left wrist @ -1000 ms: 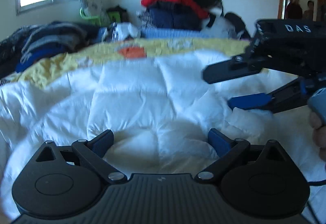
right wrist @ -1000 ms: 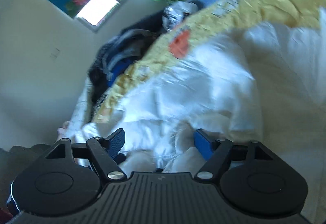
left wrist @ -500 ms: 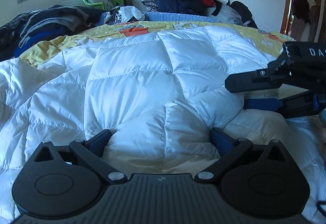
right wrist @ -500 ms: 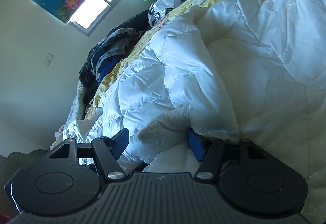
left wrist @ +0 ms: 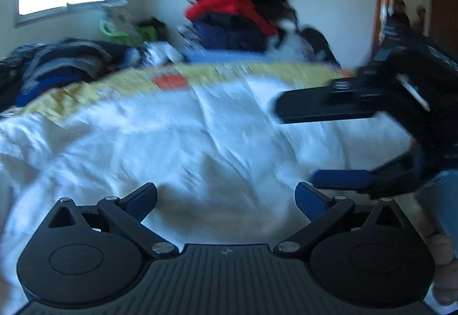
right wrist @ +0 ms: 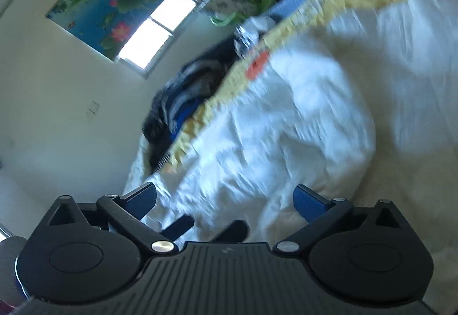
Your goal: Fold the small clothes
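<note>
Across the lower half of the left wrist view, a white quilted garment (left wrist: 177, 143) lies spread on the bed (left wrist: 217, 73), blurred by motion. At bottom centre the left tongs (left wrist: 226, 196) stand wide, nothing pinched, the white fabric between and beyond their blue pads. At the right edge the right tongs (left wrist: 297, 143) reach in from the side, jaws wide apart, one above the garment and one low against it. A pile of clothes (left wrist: 237, 20) sits upper centre.

Tilted, the right wrist view shows the garment (right wrist: 272, 126) filling the centre and right. The right tongs (right wrist: 224, 197) have just been opening; fabric lies between the wide pads, unpressed.

A fold looks just released. Next calls for choosing a fresh edge and closing on it.
</note>
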`<state>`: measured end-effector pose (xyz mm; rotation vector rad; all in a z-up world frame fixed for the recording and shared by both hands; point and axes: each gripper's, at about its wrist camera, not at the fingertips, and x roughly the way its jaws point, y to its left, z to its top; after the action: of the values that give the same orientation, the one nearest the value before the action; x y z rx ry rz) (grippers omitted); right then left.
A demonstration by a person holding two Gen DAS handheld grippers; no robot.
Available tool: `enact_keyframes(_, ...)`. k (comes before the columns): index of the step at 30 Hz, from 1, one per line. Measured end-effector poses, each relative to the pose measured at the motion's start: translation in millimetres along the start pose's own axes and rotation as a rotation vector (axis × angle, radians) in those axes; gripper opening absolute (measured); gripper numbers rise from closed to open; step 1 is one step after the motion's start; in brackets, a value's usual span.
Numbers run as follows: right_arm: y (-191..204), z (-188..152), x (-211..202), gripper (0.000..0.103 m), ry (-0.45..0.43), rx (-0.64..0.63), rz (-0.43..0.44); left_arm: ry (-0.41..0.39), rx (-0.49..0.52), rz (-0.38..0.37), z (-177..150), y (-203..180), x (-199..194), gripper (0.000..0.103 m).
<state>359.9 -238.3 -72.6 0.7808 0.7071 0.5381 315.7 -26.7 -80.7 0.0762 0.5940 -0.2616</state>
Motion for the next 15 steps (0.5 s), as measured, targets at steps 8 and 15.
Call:
enact_keyframes(8,-24.7,-11.6,6.2,0.094,-0.001,-0.018,-0.007,0.084,-0.019,-0.024,-11.6,6.2,34.6,0.103)
enact_keyframes(15,-19.2,-25.7,4.9,0.097,-0.037,-0.105,0.001,0.093,0.000,-0.005,-12.5,3.7,37.8,0.103)
